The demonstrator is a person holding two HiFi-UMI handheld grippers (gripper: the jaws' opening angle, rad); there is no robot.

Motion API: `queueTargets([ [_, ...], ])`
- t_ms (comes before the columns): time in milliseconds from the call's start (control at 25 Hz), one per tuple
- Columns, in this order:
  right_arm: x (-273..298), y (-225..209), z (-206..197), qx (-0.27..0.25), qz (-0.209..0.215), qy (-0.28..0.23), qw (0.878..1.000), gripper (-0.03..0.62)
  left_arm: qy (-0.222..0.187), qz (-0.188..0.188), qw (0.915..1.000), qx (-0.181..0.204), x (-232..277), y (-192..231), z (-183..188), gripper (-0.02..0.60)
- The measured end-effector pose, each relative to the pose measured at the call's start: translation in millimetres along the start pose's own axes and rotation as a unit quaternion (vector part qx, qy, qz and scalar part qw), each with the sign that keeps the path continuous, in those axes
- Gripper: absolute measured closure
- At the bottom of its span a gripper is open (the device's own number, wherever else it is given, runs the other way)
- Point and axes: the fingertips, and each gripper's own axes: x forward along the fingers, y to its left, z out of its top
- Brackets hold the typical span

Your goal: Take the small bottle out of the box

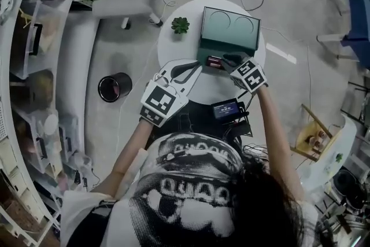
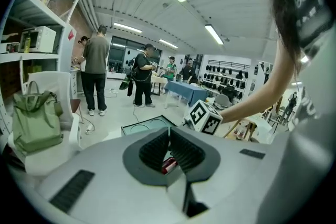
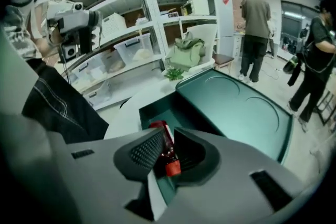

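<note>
Head view
- Desk (image 1: pixel 173 46): round and white, directly ahead of the person.
- Box (image 1: pixel 230 32): green, on the far right part of the desk, with its lid thrown open toward the far side.
- Small bottle (image 1: pixel 215 61): red, lying inside the box at its near edge.
- Left gripper (image 1: pixel 196 69): over the desk just left of the box's near corner, pointing toward the bottle.
- Right gripper (image 1: pixel 227 61): dipped into the near side of the box, with its tips at the bottle.
- Plant (image 1: pixel 180 24): small and green, on the desk left of the box.
- Bin (image 1: pixel 114 87): black, on the floor left of the desk.

Left gripper view
- Left gripper (image 2: pixel 169 131): the fingers are closed tip to tip and hold nothing.
- Small bottle (image 2: pixel 169 165): a red sliver seen past the fingers, apart from them.
- Box (image 2: pixel 149 124): its green lid shows just beyond the tips.
- Marker cube (image 2: pixel 205 117): on the other gripper, to the right and near the box.
- People (image 2: pixel 96 68): standing far across the room.

Right gripper view
- Right gripper (image 3: pixel 165 152): the fingers are partly apart and straddle the bottle, with no squeeze on it visible.
- Small bottle (image 3: pixel 163 136): in the box, between the two fingers, with its red cap toward the camera.
- Box (image 3: pixel 231 107): its open lid lies flat to the far right.
- Plant (image 3: pixel 173 73): on the desk (image 3: pixel 142 97) beyond the box.
- Shelves (image 3: pixel 131 23): white, loaded with bins, on the far left.
</note>
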Motion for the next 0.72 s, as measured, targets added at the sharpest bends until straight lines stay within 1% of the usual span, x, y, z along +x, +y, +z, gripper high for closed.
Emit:
queueTargets([
  [120,15,4,-12,-0.038,0.03,0.047,0.998,0.506,0.002,-0.007,1.0,-0.003,-1,2,-6,0.562],
  [280,26,9,-23,-0.07,0.066,0.095,0.991,0.463,0.009,-0.013,0.9998,-0.007,-4,5,-15,0.561],
  [400,31,10,-25,-0.094,0.079,0.12,0.985,0.454,0.013,-0.018,0.9997,-0.005,-5,7,-19,0.562],
  [600,33,11,-25,-0.115,0.09,0.133,0.98,0.453,0.014,-0.023,0.9996,-0.003,-3,8,-19,0.563],
  [680,32,8,-24,-0.108,0.083,0.124,0.983,0.447,0.014,-0.023,0.9996,-0.003,-4,9,-19,0.561],
  [720,30,5,-22,-0.1,0.072,0.115,0.986,0.447,0.013,-0.023,0.9996,-0.003,-4,9,-19,0.561],
])
